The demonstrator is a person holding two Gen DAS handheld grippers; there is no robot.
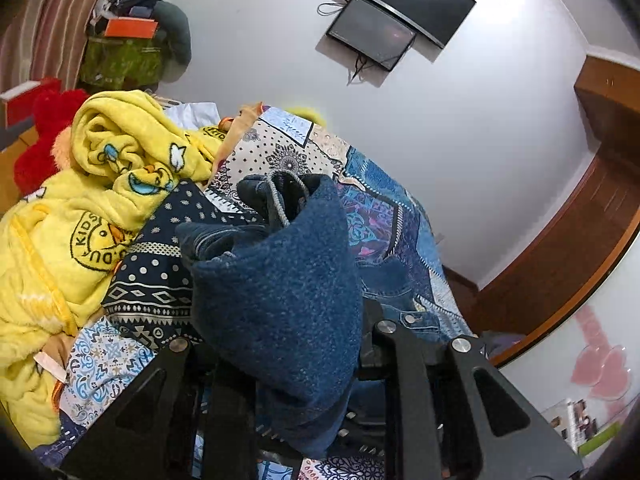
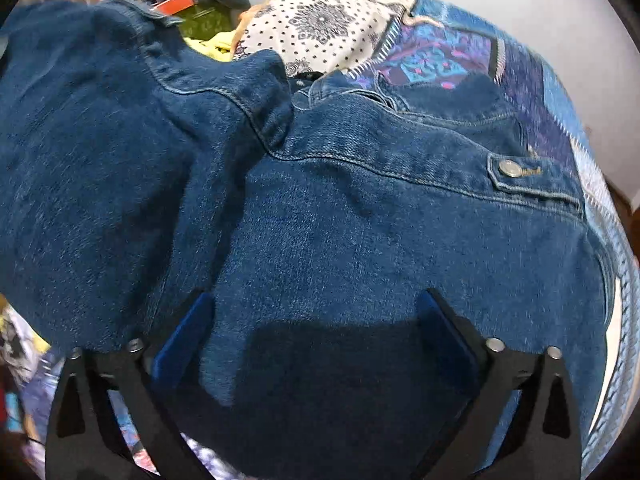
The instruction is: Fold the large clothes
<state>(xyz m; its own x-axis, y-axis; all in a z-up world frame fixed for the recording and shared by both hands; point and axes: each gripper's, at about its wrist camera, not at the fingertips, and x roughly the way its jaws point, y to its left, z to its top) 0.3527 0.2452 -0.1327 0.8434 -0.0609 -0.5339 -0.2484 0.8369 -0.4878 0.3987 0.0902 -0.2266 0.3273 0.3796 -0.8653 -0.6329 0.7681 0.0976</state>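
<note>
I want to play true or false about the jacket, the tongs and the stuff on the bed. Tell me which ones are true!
1. The left tongs pinch the jacket. True.
2. The right tongs are shut tight. False: they gape wide over the denim, gripping nothing.
3. A yellow robe lies on the bed. True.
4. The jacket is red. False: it is blue denim.
5. A screen hangs on the wall. True.

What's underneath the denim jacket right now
The denim jacket lies on a patchwork bedspread, whose blue and purple patches show past its far edge. Whatever sits directly beneath the jacket's middle is covered by the denim.
</note>
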